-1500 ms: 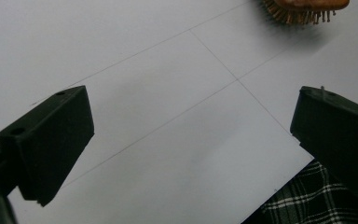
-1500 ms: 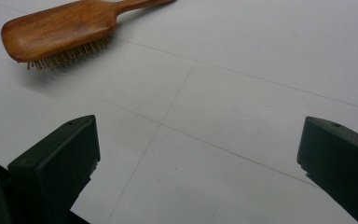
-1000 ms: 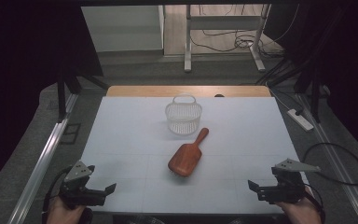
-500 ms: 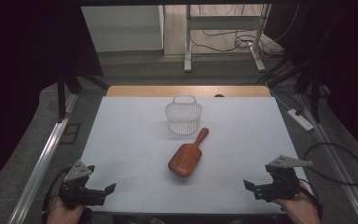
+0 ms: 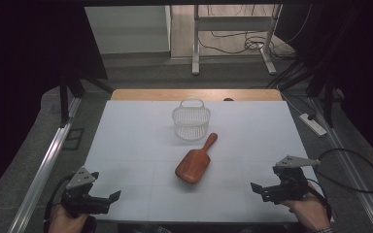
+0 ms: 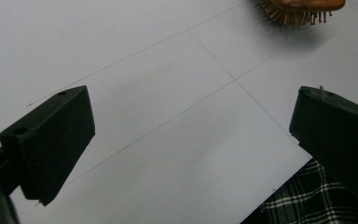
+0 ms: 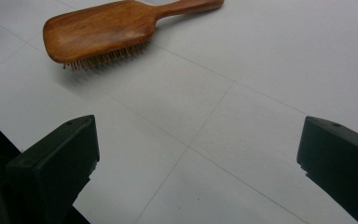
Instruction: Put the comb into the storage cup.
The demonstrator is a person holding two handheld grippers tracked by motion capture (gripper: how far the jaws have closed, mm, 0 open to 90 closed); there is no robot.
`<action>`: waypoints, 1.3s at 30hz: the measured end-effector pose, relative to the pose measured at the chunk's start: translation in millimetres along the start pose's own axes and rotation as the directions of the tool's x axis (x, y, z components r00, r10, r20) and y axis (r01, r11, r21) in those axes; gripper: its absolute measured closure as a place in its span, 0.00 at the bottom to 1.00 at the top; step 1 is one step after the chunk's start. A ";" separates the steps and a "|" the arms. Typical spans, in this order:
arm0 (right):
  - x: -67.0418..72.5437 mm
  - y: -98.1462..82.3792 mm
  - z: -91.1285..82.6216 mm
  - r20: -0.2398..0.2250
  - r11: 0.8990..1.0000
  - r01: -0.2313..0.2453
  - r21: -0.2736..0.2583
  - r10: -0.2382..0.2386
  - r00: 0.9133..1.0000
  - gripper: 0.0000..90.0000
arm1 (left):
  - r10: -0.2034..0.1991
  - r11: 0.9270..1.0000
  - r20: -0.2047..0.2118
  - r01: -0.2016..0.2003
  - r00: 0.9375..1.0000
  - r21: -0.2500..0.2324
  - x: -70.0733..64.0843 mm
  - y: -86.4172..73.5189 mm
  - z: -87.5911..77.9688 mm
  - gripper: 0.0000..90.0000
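Basket (image 5: 191, 123), white wire/mesh w/ loop handle, sits upright at far centre of white table (image 5: 126, 136); nothing visible inside it. Hairbrush (image 5: 194, 162), wooden paddle type, lies just near-right of basket, not touching; bristles down, handle pointing far-right toward basket. Left gripper (image 5: 108, 199) at near-left table edge, jaws wide apart, holding nothing; brush bristles (image 6: 292, 15) show at far edge of its view. Right gripper (image 5: 258, 188) at near-right, jaws also spread wide, empty, well apart from brush. Right gripper view looks across table at brush (image 7: 107, 32). Checked fabric (image 6: 307, 200) shows below table edge.
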State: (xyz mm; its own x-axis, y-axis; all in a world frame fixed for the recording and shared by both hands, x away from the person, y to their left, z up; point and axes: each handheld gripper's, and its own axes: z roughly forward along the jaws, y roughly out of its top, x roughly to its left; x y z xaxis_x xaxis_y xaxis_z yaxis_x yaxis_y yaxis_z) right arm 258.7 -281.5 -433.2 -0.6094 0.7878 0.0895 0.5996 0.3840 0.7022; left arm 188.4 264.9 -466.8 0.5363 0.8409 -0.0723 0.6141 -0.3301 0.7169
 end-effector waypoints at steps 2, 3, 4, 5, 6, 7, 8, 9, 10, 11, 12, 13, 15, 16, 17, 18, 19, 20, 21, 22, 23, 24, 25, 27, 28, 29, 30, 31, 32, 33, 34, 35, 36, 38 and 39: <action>-0.5 1.5 0.8 -0.006 1.000 0.002 -0.004 -0.002 1.000 0.00 | -0.001 1.000 0.001 0.001 1.000 0.000 0.0 0.0 -0.1 0.01; -0.7 2.4 1.1 -0.011 1.000 0.003 -0.005 -0.003 1.000 0.00 | -0.001 1.000 0.001 0.001 1.000 0.000 0.0 0.0 -0.1 0.01; -0.9 3.3 1.6 -0.017 1.000 0.005 -0.009 -0.005 1.000 0.00 | 0.000 1.000 0.001 0.000 1.000 -0.001 0.0 -0.1 -0.1 0.01; -0.9 4.4 2.2 -0.024 1.000 0.005 -0.014 -0.006 1.000 0.00 | 0.000 1.000 0.001 0.000 1.000 -0.001 0.0 -0.1 -0.1 0.01; -0.9 5.5 2.9 -0.031 1.000 0.007 -0.013 -0.007 0.999 0.00 | -0.001 1.000 0.002 0.001 1.000 -0.002 0.2 -0.1 -0.3 0.01; -0.8 6.7 3.8 -0.036 1.000 0.010 -0.013 -0.010 0.999 0.00 | -0.001 1.000 0.004 0.001 1.000 -0.002 0.3 -0.2 -0.3 0.01; -0.6 7.8 4.7 -0.038 1.000 0.013 -0.012 -0.013 0.999 0.00 | -0.002 1.000 0.004 0.002 1.000 -0.003 0.4 -0.2 -0.3 0.01; -0.2 8.7 5.9 -0.037 1.000 0.016 -0.011 -0.016 0.999 0.00 | -0.002 1.000 0.005 0.002 1.000 -0.002 0.5 -0.2 -0.3 0.01; 0.1 9.8 7.3 -0.035 1.000 0.018 -0.007 -0.018 0.999 0.00 | -0.002 1.000 0.005 0.002 1.000 -0.002 0.6 -0.2 -0.3 0.01; 0.2 10.7 8.7 -0.036 1.000 0.021 -0.002 -0.021 0.999 0.00 | -0.002 1.000 0.006 0.002 1.000 -0.002 0.6 -0.2 -0.3 0.01; 0.3 11.6 10.2 -0.035 1.000 0.024 0.003 -0.024 0.999 0.00 | -0.002 1.000 0.005 0.002 1.000 -0.002 0.6 -0.2 -0.3 0.01; 0.3 12.6 11.8 -0.035 1.000 0.026 0.008 -0.026 0.999 0.00 | -0.002 1.000 0.005 0.002 1.000 -0.002 0.6 -0.1 -0.3 0.01; 0.6 14.7 14.4 -0.034 1.000 0.025 0.015 -0.025 0.999 0.00 | -0.003 1.000 0.006 0.003 1.000 -0.002 0.6 -0.2 -0.3 0.01; 0.6 15.9 15.4 -0.034 0.999 0.027 0.018 -0.026 0.999 0.00 | -0.003 1.000 0.006 0.003 1.000 -0.002 0.6 -0.2 -0.3 0.01; 0.6 17.1 16.5 -0.034 0.999 0.027 0.020 -0.027 0.999 0.00 | -0.003 1.000 0.006 0.003 1.000 -0.002 0.6 -0.1 -0.3 0.01; 0.6 18.4 17.5 -0.036 0.999 0.031 0.022 -0.030 0.999 0.00 | -0.003 1.000 0.005 0.003 1.000 -0.002 0.6 -0.1 -0.3 0.01; 0.9 19.8 18.3 -0.036 0.999 0.033 0.024 -0.033 0.999 0.00 | -0.002 1.000 0.005 0.002 1.000 -0.001 0.6 -0.1 -0.3 0.01; 1.3 20.8 19.0 -0.034 0.999 0.034 0.027 -0.033 0.999 0.00 | -0.003 1.000 0.005 0.003 1.000 -0.001 0.6 -0.1 -0.2 0.01; 1.7 22.5 20.0 -0.035 0.999 0.037 0.029 -0.036 0.999 0.00 | -0.002 1.000 0.005 0.002 1.000 -0.001 0.6 -0.1 -0.2 0.01; 2.2 23.7 20.8 -0.034 0.999 0.039 0.029 -0.038 0.999 0.00 | -0.003 1.000 0.005 0.003 1.000 -0.001 0.5 -0.1 -0.2 0.01; 2.6 24.9 21.8 -0.035 0.999 0.041 0.027 -0.040 0.999 0.00 | -0.002 1.000 0.005 0.002 1.000 -0.001 0.6 -0.1 -0.2 0.01; 3.1 26.2 22.7 -0.040 0.999 0.039 0.027 -0.038 0.998 0.00 | -0.002 1.000 0.005 0.002 1.000 -0.001 0.6 -0.1 -0.2 0.01; 3.4 27.4 23.6 -0.048 0.999 0.039 0.026 -0.037 0.998 0.00 | -0.002 1.000 0.005 0.002 1.000 -0.001 0.6 -0.1 -0.2 0.01; 4.6 29.6 25.7 -0.049 0.999 0.046 0.020 -0.045 0.998 0.00 | -0.002 1.000 0.006 0.002 1.000 -0.001 0.6 -0.1 -0.1 0.01; 4.8 30.7 26.8 -0.047 0.998 0.056 0.019 -0.055 0.997 0.00 | -0.001 1.000 0.007 0.001 1.000 0.000 0.6 -0.1 -0.1 0.01; 5.3 31.6 28.0 -0.045 0.998 0.062 0.016 -0.061 0.997 0.00 | -0.001 1.000 0.007 0.001 1.000 0.000 0.6 -0.1 0.0 0.01; 5.4 32.3 29.0 -0.043 0.998 0.067 0.013 -0.067 0.997 0.00 | 0.001 1.000 0.008 -0.001 1.000 0.001 0.6 0.0 0.1 0.01; 5.5 33.4 30.4 -0.044 0.997 0.071 0.015 -0.070 0.997 0.00 | 0.001 1.000 0.008 -0.001 1.000 0.001 0.6 0.0 0.2 0.01; 5.6 34.4 31.6 -0.049 0.997 0.073 0.018 -0.072 0.996 0.00 | 0.001 1.000 0.009 -0.001 1.000 0.002 0.7 0.1 0.2 0.01; 5.8 35.4 32.8 -0.050 0.997 0.074 0.020 -0.073 0.996 0.00 | 0.001 1.000 0.009 -0.001 1.000 0.001 0.7 0.1 0.3 0.01; 5.9 36.4 34.0 -0.049 0.997 0.077 0.020 -0.076 0.996 0.00 | 0.001 1.000 0.009 -0.001 1.000 0.001 0.7 0.1 0.3 0.01; 6.0 37.5 35.0 -0.053 0.997 0.075 0.024 -0.074 0.996 0.00 | 0.001 1.000 0.009 -0.001 1.000 0.002 0.8 0.1 0.2 0.01; 6.0 38.6 36.3 -0.054 0.997 0.077 0.029 -0.076 0.996 0.00 | 0.000 1.000 0.010 0.000 1.000 0.002 0.8 0.1 0.2 0.01; 6.8 40.9 38.5 -0.053 0.996 0.080 0.037 -0.078 0.996 0.00 | 0.000 1.000 0.009 0.000 1.000 0.002 0.8 0.1 0.3 0.01; 7.1 42.1 39.8 -0.053 0.996 0.086 0.040 -0.084 0.995 0.00 | 0.000 1.000 0.009 0.000 1.000 0.002 0.8 0.2 0.3 0.01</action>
State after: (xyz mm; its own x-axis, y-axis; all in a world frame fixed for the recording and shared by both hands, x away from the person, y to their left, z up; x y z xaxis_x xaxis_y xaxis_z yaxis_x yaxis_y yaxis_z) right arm 300.2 -240.5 -431.2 -0.6838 0.7265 0.0675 0.5652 0.4689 0.6787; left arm 189.1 265.4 -466.9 0.5415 0.8370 -0.0786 0.6155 -0.3311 0.7152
